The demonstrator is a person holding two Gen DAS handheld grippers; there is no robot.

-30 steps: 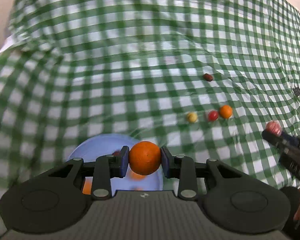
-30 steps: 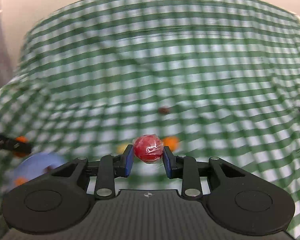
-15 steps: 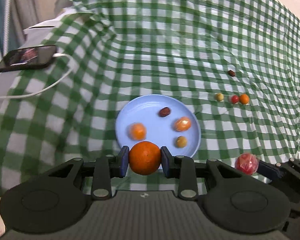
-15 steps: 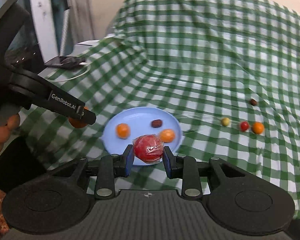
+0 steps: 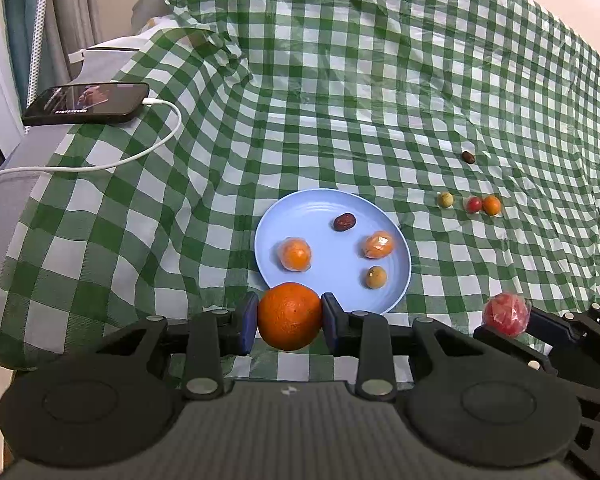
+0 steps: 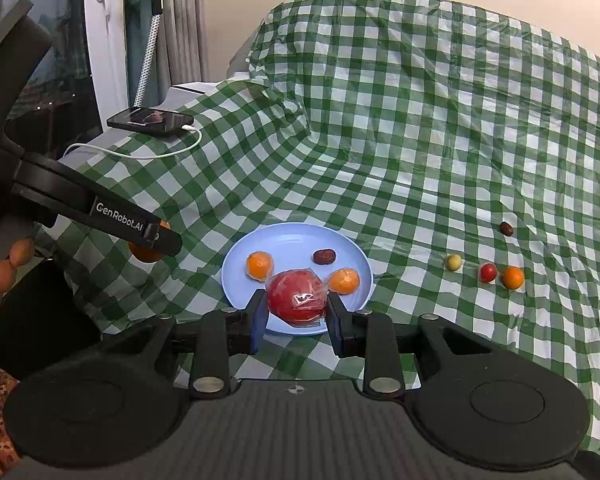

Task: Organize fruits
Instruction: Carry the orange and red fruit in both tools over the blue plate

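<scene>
Orange (image 5: 289,317) clamped in left claw (image 5: 289,322), low centre; wrapped red fruit (image 6: 297,295) gripped by right claw (image 6: 296,316), before blue plate (image 6: 236,280).

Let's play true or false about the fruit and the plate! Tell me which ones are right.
1. The left hand-held gripper holds an orange. True.
2. The blue plate has nothing on it. False: four small fruits lie on it, among them a dark date.
3. The right hand-held gripper holds a red fruit in plastic wrap. True.
4. The phone lies on the plate. False: it lies off to the left, plugged into a white cable.
5. Some small fruits are on the cloth, like the cherry tomato. True.
</scene>
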